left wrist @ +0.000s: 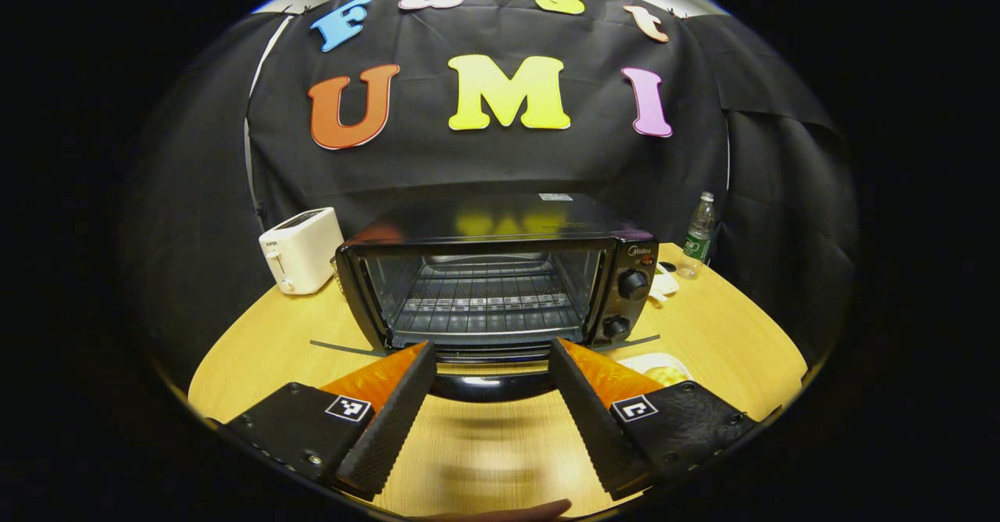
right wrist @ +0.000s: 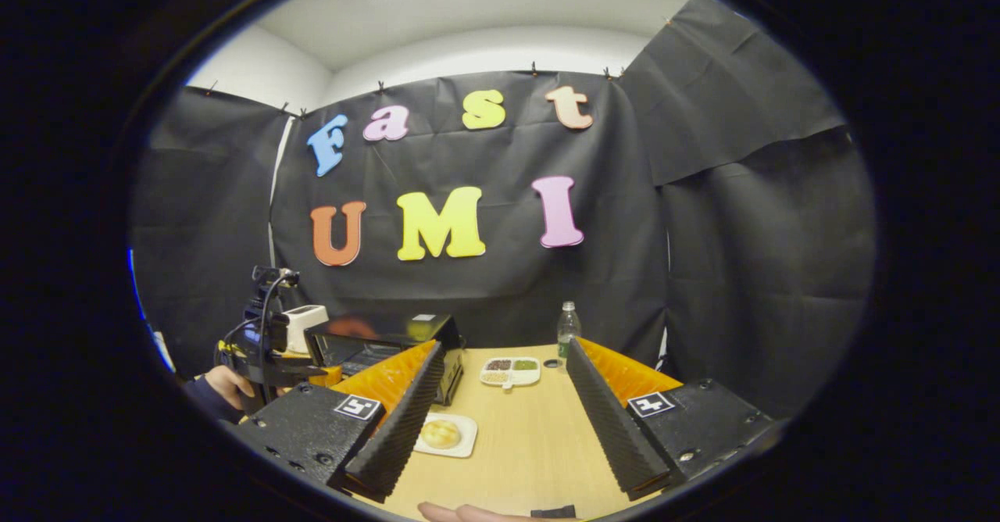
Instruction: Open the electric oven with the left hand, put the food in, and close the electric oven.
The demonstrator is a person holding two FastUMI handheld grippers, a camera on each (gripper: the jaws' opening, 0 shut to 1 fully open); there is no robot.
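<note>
Black oven (left wrist: 500,280) door (left wrist: 488,385) lay open; your left gripper (left wrist: 491,397) and right gripper (right wrist: 504,420) fingers were spread, empty. Bun (right wrist: 441,433) looked soft, light; pinch its sides gently.

We find the left gripper (left wrist: 492,354) level and facing forward, its two fingers spread wide apart with nothing between them. The right gripper (right wrist: 506,358) is likewise spread wide and holds nothing. In the right gripper view, a hand (right wrist: 229,385) grips the left gripper's body, off to the left.
</note>
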